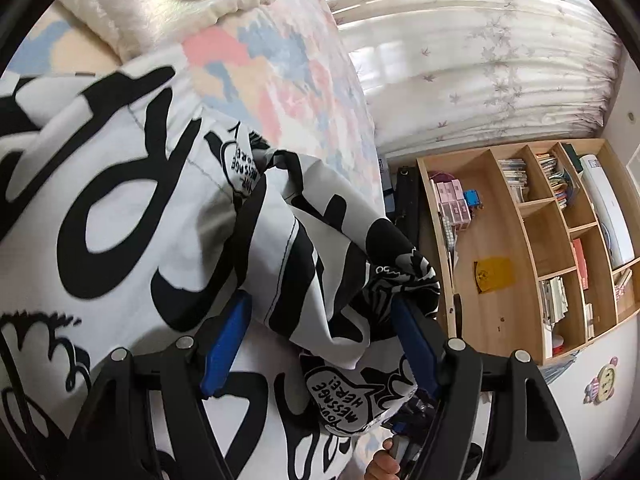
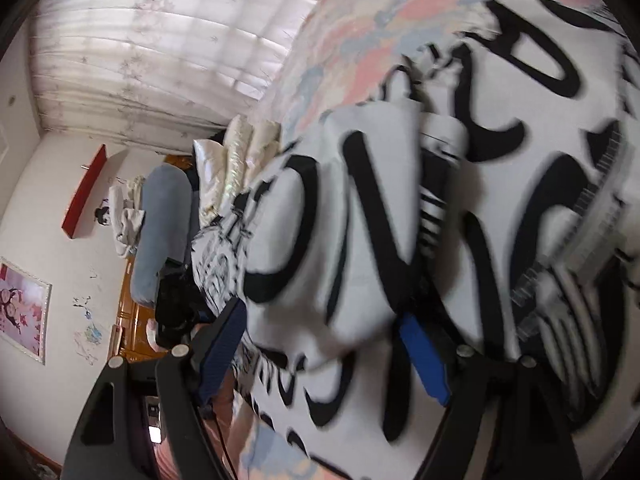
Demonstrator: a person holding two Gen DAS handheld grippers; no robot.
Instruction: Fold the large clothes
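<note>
Left wrist view shows one garment (image 1: 120, 208), white with big black lettering, spread on the pastel bedsheet (image 1: 264, 60); a bunched fold rises between the left gripper (image 1: 320, 312) fingers, which stand wide apart with cloth draped over the right blue pad (image 1: 416, 344). Whether they pinch it, I cannot tell. One cream quilt (image 1: 152, 8) lies beyond, one wooden bookshelf (image 1: 552, 248) beside the bed. Right wrist view is blurred: the right gripper (image 2: 320, 320) is spread wide, the garment (image 2: 360, 208) bulging between its two fingers. Its long axis cannot be judged.
</note>
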